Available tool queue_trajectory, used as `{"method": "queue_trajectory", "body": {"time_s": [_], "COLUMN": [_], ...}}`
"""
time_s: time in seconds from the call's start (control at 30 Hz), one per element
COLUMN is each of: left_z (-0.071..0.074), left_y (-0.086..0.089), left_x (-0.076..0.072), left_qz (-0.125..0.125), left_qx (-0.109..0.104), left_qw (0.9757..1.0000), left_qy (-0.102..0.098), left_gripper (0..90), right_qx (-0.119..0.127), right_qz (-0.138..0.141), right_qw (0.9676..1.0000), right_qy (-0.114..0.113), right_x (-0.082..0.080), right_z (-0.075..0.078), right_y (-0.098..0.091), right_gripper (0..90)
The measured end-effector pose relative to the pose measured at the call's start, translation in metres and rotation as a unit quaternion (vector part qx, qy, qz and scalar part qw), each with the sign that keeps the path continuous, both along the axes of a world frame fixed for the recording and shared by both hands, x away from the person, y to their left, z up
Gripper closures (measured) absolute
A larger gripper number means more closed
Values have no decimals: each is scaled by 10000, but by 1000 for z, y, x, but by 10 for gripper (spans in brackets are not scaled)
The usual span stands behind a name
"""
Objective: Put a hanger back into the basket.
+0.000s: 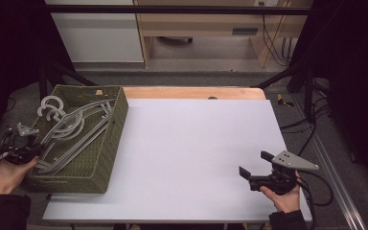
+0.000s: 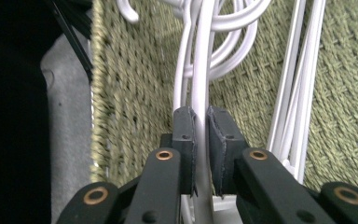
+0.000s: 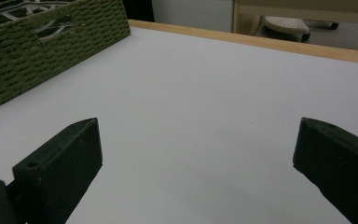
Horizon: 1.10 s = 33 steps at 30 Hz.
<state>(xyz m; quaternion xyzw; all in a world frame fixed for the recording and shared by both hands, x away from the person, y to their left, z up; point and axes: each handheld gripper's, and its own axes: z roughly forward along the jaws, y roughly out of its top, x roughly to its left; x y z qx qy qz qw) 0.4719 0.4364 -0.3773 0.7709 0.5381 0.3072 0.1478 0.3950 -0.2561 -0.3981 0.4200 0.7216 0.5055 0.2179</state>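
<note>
A white hanger (image 2: 199, 88) is pinched by the left gripper (image 2: 200, 123) inside the green woven basket (image 1: 109, 158), while the right gripper (image 3: 196, 154) is held spread above the table (image 1: 196, 143).

From my remote station: left gripper (image 1: 23, 143) jaws hidden behind basket (image 1: 106, 158) wall in high view. Hangers (image 1: 69, 127) overlap in tangle; I cannot count them. In left gripper view, hanger bar (image 2: 200, 88) cut off below pads (image 2: 185, 135) and at top edge; hooks cropped. In right gripper view, right gripper (image 3: 193, 154) jaw cut by right edge; basket cropped at left. Person's forearms cut off at bottom edge.
</note>
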Motion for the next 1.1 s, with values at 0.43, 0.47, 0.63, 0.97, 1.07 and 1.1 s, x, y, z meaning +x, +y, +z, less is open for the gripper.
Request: {"method": "queue_trajectory", "body": {"time_s": [0.43,0.47,0.63,0.97,1.07,1.1], "left_z": [16,18,27,24,20,19], "left_y": [-11,-14,-36,-89,-106,-110], "left_x": [-21,-23,-38,-57,-61,-62], "left_qz": [-399,-445,-852,-1654,-1894,-1939], "left_qx": [-747,-857,-1409,-2351,-2554,-2604], "left_qw": [9953,9936,9793,9429,9322,9296], "left_qy": [-462,-588,-1177,-1684,-1729,-1741], "left_gripper": [667,643,533,375,326,302], "right_qx": [-11,-8,12,80,73,70], "right_qz": [-4,-5,10,-47,-36,-39], "right_qw": [10000,10000,10000,9999,9999,9998], "right_qy": [-15,-15,-35,-121,-150,-156], "right_x": [0,0,-1,-2,-3,-3], "right_z": [0,0,1,3,3,3], "right_y": [0,0,-1,-3,-4,-5], "right_gripper": [14,14,13,12,10,10]}}
